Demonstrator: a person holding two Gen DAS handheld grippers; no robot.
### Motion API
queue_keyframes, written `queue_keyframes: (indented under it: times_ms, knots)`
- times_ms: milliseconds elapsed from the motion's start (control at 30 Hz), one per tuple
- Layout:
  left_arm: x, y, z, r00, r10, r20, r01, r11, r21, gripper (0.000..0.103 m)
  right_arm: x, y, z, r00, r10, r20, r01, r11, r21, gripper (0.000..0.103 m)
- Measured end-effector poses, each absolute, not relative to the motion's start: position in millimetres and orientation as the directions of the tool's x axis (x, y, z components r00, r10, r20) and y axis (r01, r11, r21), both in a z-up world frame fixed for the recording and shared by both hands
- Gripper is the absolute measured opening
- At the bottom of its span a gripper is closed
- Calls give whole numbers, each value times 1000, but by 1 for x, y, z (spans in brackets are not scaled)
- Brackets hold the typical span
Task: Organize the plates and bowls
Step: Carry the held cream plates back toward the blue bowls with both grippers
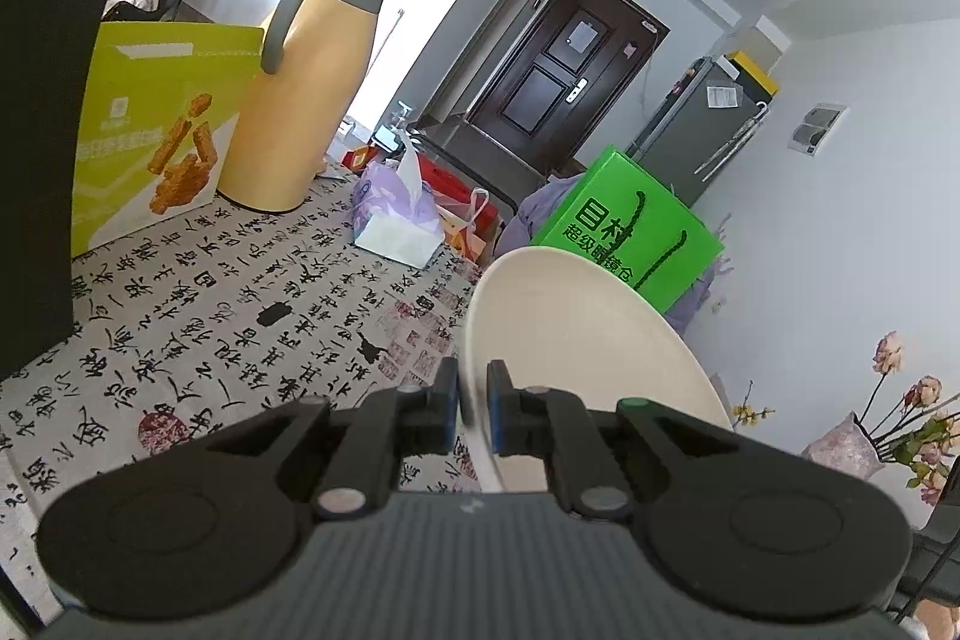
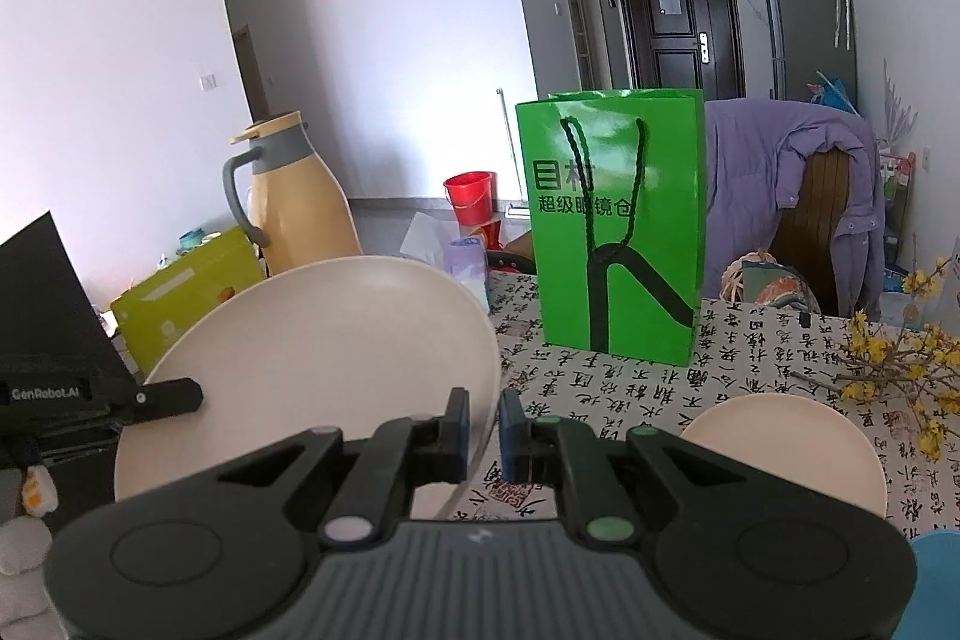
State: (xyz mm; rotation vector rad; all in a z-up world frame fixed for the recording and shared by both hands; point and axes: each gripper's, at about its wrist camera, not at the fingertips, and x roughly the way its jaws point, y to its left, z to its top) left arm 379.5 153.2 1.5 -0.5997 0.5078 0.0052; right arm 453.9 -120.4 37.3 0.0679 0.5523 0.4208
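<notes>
A large cream plate (image 2: 324, 340) hangs tilted above the calligraphy-print tablecloth (image 2: 636, 388), held at two rims. My right gripper (image 2: 485, 403) is shut on its right rim. My left gripper (image 1: 472, 382) is shut on the opposite rim of the plate (image 1: 576, 340); its black finger (image 2: 174, 397) shows at the plate's left edge in the right wrist view. A smaller cream plate (image 2: 786, 451) lies flat on the table at the right. The edge of a blue dish (image 2: 939, 580) shows at the bottom right corner.
A green paper bag (image 2: 618, 232) stands behind the plate. A yellow thermos jug (image 1: 306, 88), a lime box (image 1: 156, 130) and a tissue pack (image 1: 396, 214) stand at the left. Yellow flower twigs (image 2: 888, 358) lie at the right, by a chair with a purple jacket (image 2: 798, 172).
</notes>
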Motion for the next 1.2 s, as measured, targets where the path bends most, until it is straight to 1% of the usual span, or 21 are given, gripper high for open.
queue_keyframes:
  times_ms: [533,1200]
  knots:
    - [340,139,20,891,-126,-436,-127,853,-506,10,402,-132,53,809,399,-431,-363,917,167,10]
    - [282,115,39,905,-148,-399,-75,868,-492,10,342,-154,62,831,387,-399,-353,922,160,10]
